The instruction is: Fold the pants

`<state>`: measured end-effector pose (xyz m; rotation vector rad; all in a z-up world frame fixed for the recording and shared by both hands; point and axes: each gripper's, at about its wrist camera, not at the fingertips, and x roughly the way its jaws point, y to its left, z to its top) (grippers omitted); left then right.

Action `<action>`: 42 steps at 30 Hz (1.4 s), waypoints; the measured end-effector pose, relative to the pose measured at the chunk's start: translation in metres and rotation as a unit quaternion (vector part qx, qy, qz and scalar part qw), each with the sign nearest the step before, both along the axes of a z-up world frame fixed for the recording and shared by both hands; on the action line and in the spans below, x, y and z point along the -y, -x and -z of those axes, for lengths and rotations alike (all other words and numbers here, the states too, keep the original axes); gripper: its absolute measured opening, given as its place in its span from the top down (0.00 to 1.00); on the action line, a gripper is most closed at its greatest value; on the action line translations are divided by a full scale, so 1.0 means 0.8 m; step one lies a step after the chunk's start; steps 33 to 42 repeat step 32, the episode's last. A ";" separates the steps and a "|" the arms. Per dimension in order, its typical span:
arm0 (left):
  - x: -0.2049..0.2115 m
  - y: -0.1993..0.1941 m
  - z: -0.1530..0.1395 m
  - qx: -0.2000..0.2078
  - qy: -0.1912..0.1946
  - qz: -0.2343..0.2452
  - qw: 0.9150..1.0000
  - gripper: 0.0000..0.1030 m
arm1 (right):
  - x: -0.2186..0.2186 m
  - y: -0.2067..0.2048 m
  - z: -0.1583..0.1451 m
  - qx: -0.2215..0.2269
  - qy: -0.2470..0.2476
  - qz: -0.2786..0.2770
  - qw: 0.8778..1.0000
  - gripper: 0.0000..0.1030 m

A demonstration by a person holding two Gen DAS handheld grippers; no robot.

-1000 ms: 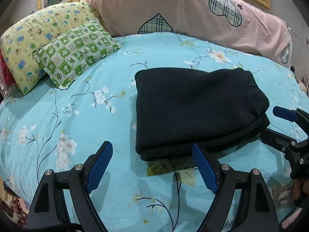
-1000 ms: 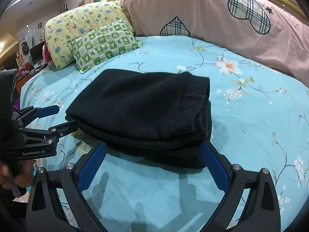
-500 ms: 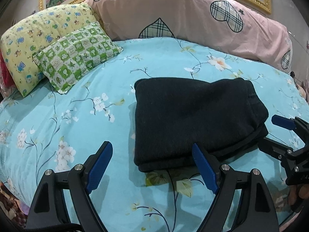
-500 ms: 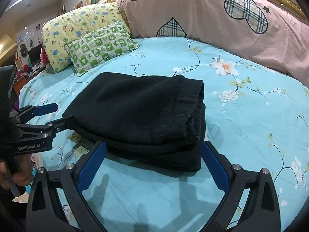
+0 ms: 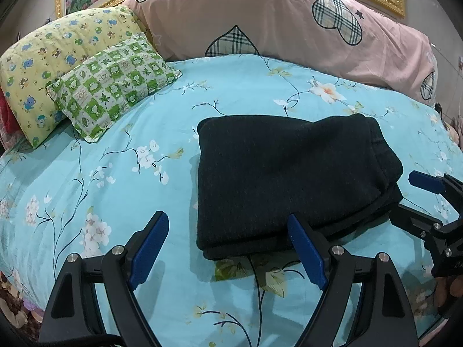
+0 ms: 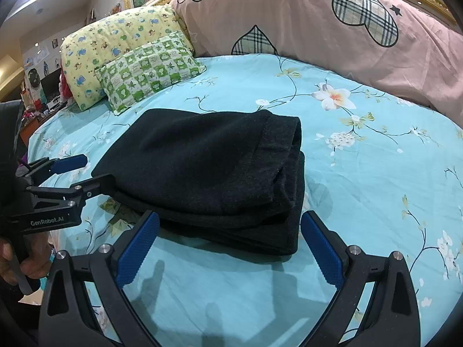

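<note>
The black pants (image 5: pixel 283 173) lie folded in a thick rectangular stack on the blue flowered bedspread (image 5: pixel 115 190); they also show in the right wrist view (image 6: pixel 208 170). My left gripper (image 5: pixel 228 248) is open and empty, just short of the stack's near left corner. My right gripper (image 6: pixel 228 245) is open and empty, just short of the stack's near edge. Each gripper shows in the other's view, at the stack's side: the right one (image 5: pixel 416 199) and the left one (image 6: pixel 84 170).
A green checked pillow (image 5: pixel 113 84) and a yellow patterned pillow (image 5: pixel 49 55) lie at the back left. A long pink cushion with plaid hearts (image 5: pixel 289 23) runs along the headboard. Bare bedspread lies left of the pants. Room clutter (image 6: pixel 37 92) stands beyond the bed's left edge.
Both grippers have drawn back a little from the folded pants and stay open. The pants have not moved.
</note>
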<state>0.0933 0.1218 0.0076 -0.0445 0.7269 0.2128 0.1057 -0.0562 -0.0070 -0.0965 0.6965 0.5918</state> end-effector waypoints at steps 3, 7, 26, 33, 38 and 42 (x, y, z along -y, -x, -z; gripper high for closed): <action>0.000 -0.001 -0.001 0.001 -0.003 0.000 1.000 0.18 | 0.001 0.000 0.000 0.000 -0.001 0.000 1.000 0.05; 0.002 -0.003 0.002 -0.004 -0.009 -0.003 1.000 0.18 | -0.001 0.001 0.000 0.001 -0.001 -0.002 1.000 0.05; 0.012 -0.006 -0.001 -0.001 -0.031 -0.001 1.000 0.18 | -0.011 0.005 -0.006 0.008 -0.002 -0.007 1.000 0.05; 0.015 -0.009 -0.003 -0.001 -0.030 0.002 1.000 0.18 | -0.014 0.002 -0.005 0.004 -0.006 -0.003 1.000 0.05; 0.015 -0.009 -0.003 -0.001 -0.030 0.002 1.000 0.18 | -0.014 0.002 -0.005 0.004 -0.006 -0.003 1.000 0.05; 0.015 -0.009 -0.003 -0.001 -0.030 0.002 1.000 0.18 | -0.014 0.002 -0.005 0.004 -0.006 -0.003 1.000 0.05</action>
